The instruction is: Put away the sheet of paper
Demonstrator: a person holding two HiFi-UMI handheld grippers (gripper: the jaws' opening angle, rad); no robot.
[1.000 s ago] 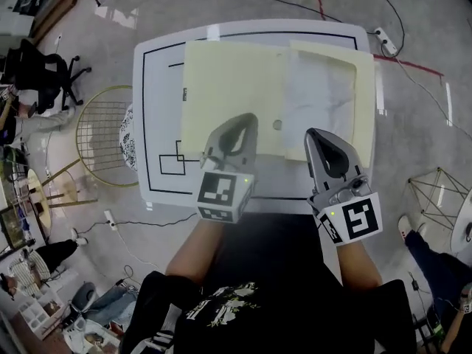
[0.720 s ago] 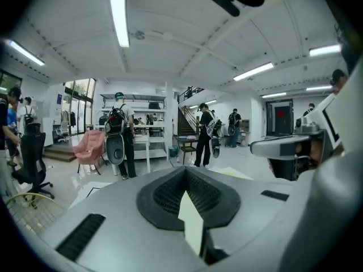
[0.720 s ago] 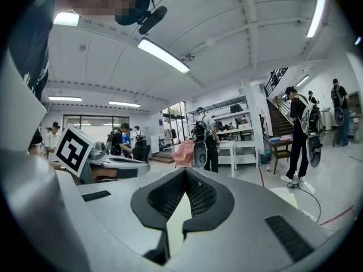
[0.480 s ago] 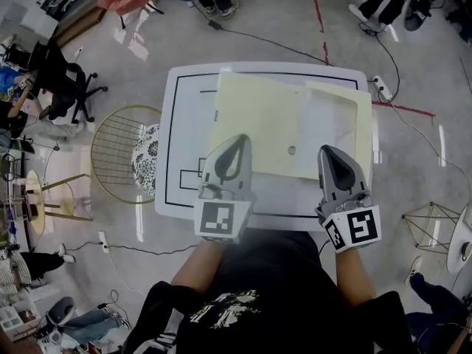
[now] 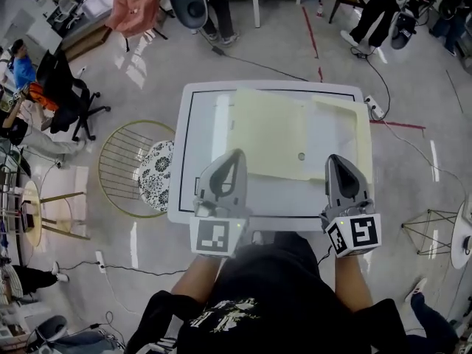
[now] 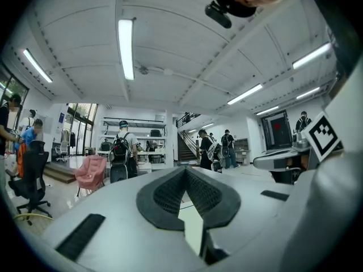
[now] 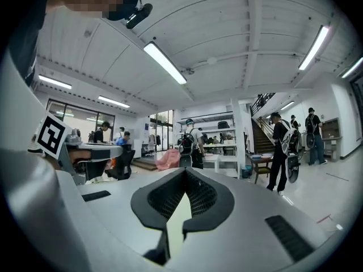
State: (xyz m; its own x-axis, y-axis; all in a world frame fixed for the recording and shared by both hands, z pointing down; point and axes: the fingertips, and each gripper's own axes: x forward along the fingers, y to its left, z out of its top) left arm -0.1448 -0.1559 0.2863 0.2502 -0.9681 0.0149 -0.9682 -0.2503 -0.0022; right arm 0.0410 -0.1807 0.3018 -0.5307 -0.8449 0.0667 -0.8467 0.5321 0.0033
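— Over the near edge of the worktop (image 5: 199,161) I'm holding both tools, well short of the job. The left tool (image 5: 236,156) has its jaws pressed together on nothing, and the right tool (image 5: 335,160) is the same.

— Where's the sheet?

— Toward the far right corner. The sheet of paper (image 5: 335,135) lies on the right half of a pale yellow folder (image 5: 269,135) spread open across the far part of the worktop. I can't tell from up here whether it is tucked under a lip or just lying loose.

— So what worries you?

— Three things. First, the paper lies flat. If I arrive with the jaws together I'll only shove it, and it would buckle or slide. I'd want the jaws spread before I reach it.

— And the second?

— The folder's right side runs close to the worktop's right edge. A push that way could carry the sheet, or the whole folder, over the edge to the floor.

— Third?

— If I swing the left half over to close it, the folder may skate on that smooth white top unless the other tool pins it down. A loose sheet could creep out as it shuts. Also, both tool cameras are showing ceiling and room right now, so I'd be steering by the head view alone until I tip them down.
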